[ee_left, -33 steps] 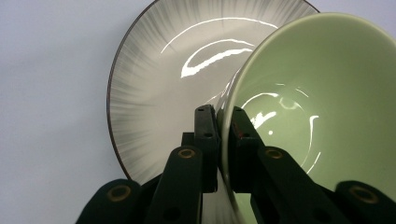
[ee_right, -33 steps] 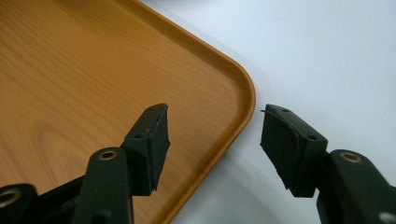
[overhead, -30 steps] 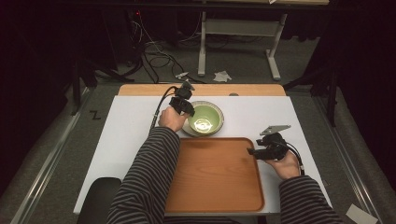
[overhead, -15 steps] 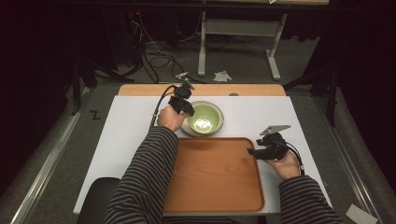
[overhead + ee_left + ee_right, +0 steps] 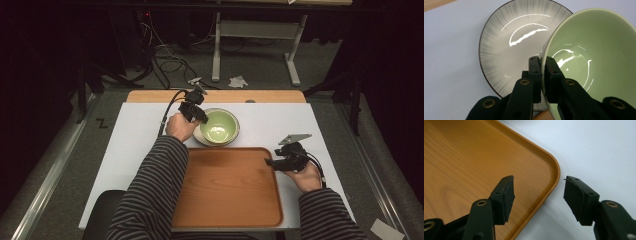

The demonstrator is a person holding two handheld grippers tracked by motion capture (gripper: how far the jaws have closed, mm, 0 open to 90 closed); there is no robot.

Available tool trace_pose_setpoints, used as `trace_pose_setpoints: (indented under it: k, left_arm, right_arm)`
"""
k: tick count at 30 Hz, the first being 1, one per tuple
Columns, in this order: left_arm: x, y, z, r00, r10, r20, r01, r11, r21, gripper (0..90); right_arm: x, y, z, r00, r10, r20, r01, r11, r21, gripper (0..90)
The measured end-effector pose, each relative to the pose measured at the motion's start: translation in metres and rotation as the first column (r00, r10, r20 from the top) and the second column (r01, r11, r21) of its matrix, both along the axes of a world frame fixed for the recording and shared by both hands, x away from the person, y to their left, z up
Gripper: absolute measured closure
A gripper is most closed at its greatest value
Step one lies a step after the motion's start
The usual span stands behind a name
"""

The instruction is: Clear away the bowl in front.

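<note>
Green bowl (image 5: 596, 50) tilted, rim in left gripper (image 5: 543, 72)

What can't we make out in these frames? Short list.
- Left gripper view: the green bowl runs off the right and bottom edges and hides part of the grey plate beneath it.
- High view: the left gripper and hand cover the bowl's left rim, so the pinch is hidden.
- Right gripper view: the wooden tray is cut off left and top.
- High view: small objects on the floor are too small to identify.
</note>
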State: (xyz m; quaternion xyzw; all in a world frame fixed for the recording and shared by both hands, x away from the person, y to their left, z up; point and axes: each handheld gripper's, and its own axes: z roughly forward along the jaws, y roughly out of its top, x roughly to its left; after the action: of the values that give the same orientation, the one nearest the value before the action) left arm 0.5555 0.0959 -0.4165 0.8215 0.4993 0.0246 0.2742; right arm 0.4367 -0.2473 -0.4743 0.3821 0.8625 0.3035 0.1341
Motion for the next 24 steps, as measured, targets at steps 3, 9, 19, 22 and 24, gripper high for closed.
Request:
trace_pose_setpoints:
  k: [3, 9, 19, 22, 24]
  left_arm:
    - [-0.003, 0.0, 0.002, 0.9999, -0.013, 0.0, 0.013, 0.9999, 0.0, 85.8]
    - [-0.009, -0.002, 0.008, 0.9996, -0.026, 0.007, 0.026, 0.9995, -0.016, 85.7]
    - [-0.019, 0.0, 0.012, 0.9985, -0.054, 0.009, 0.054, 0.9982, -0.027, 85.8]
    - [-0.022, 0.002, 0.012, 0.9982, -0.06, 0.006, 0.061, 0.9976, -0.035, 85.8]
    - [-0.026, 0.004, 0.013, 0.9978, -0.065, 0.012, 0.066, 0.9968, -0.045, 85.8]
  right_arm:
    - [0.0, 0.0, 0.0, 1.0, -0.001, 0.0, 0.001, 1.0, -0.001, 43.2]
    - [0.0, 0.0, 0.0, 1.0, 0.004, 0.001, -0.004, 1.0, -0.004, 43.2]
    - [0.0, 0.0, 0.0, 1.0, -0.003, 0.001, 0.003, 1.0, 0.0, 43.2]
    - [0.0, 0.001, 0.0, 1.0, 0.005, -0.002, -0.005, 1.0, -0.001, 43.2]
    - [0.0, 0.001, -0.001, 1.0, 0.004, 0.001, -0.004, 1.0, -0.005, 43.2]
